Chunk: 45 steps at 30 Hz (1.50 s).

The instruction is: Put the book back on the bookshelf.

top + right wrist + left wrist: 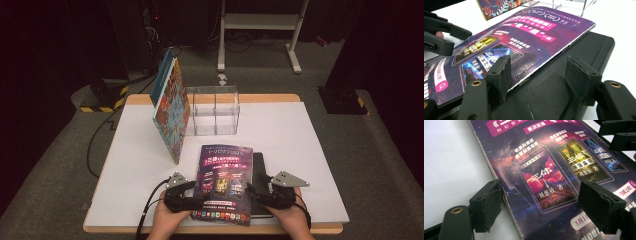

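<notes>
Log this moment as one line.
left tool: open, at purple book's left edge | right tool: open, at its right edge | book: lying on black book

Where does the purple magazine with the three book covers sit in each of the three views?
High view: purple magazine lies bottom centre, between the two grippers.
Left gripper view: it spreads from centre to right.
Right gripper view: left and centre, lying on a black book.
Shared landmark: the yellow-green middle cover.
</notes>
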Motion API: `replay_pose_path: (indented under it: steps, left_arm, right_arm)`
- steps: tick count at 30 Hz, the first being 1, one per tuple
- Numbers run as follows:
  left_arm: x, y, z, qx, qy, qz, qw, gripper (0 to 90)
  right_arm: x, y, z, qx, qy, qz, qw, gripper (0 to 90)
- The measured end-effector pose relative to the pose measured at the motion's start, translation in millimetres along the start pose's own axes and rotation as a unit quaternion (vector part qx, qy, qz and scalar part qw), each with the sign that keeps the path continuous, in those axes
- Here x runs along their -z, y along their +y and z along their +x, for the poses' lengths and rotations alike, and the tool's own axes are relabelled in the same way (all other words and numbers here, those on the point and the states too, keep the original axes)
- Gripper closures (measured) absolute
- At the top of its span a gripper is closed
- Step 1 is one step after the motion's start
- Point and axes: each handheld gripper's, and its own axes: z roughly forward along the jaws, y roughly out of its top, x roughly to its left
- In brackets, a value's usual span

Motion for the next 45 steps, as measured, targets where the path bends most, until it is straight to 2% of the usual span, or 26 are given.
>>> replay_pose_path:
  steps: [8, 11, 20, 23, 25, 27, 29, 31, 34, 36, 40, 44, 45]
  left_arm:
    - [-2.7, -2.1, -4.9, 0.006, -0.014, 0.003, 0.9999, 20.2]
    - [-3.0, -2.4, -6.0, -0.003, -0.02, 0.007, 0.9998, 20.2]
    - [-6.3, -2.4, -16.0, -0.011, -0.04, -0.005, 0.9991, 21.1]
    - [-6.5, -3.8, -16.9, -0.022, -0.032, -0.005, 0.9992, 21.3]
    - [-5.1, -3.9, -16.5, -0.029, -0.022, -0.016, 0.9992, 22.4]
    - [-3.8, -3.3, -14.3, -0.029, -0.014, -0.022, 0.9992, 22.0]
    - [-2.5, -2.5, -11.6, -0.022, -0.014, -0.022, 0.9994, 21.6]
    - [-1.8, -2.9, -9.8, -0.029, -0.005, -0.022, 0.9993, 21.3]
    - [-2.0, -3.3, -9.7, -0.023, -0.007, -0.027, 0.9993, 20.8]
    - [-1.4, -3.0, -9.2, -0.027, -0.006, -0.03, 0.9992, 20.2]
    - [0.6, -2.2, -8.1, -0.029, -0.006, -0.031, 0.9991, 19.6]
    - [-1.5, -2.1, -6.5, -0.018, -0.011, -0.023, 0.9995, 18.8]
    - [-3.1, -1.9, -7.0, -0.009, -0.012, -0.02, 0.9997, 17.9]
  right_arm:
    - [0.4, 0.2, -1.8, -0.002, -0.006, -0.001, 1.0, 37.4]
    - [0.7, 0.2, -2.4, -0.002, -0.009, -0.001, 1.0, 37.4]
    - [1.9, 0.4, -6.0, -0.01, -0.02, 0.001, 0.9998, 37.1]
    - [1.2, 1.0, -7.0, -0.013, -0.024, 0.001, 0.9996, 34.9]
    - [-0.9, 4.3, -7.1, -0.013, -0.028, 0.001, 0.9995, 33.7]
    - [-4.4, 7.6, -5.9, -0.012, -0.036, 0.002, 0.9993, 32.8]
    - [-8.8, 10.9, -4.9, -0.018, -0.032, 0.009, 0.9993, 32.0]
    - [-11.9, 14.2, -1.9, -0.009, -0.038, 0.012, 0.9992, 31.7]
    - [-15.4, 16.0, -0.1, 0.008, -0.044, 0.032, 0.9985, 32.9]
    - [-14.4, 17.2, -5.0, -0.006, -0.038, 0.044, 0.9983, 33.6]
    - [-10.3, 16.8, -7.2, -0.003, -0.048, 0.049, 0.9976, 33.8]
    - [-6.7, 15.3, -10.0, -0.002, -0.055, 0.048, 0.9974, 34.1]
    - [-6.0, 14.6, -9.5, -0.002, -0.057, 0.046, 0.9973, 34.5]
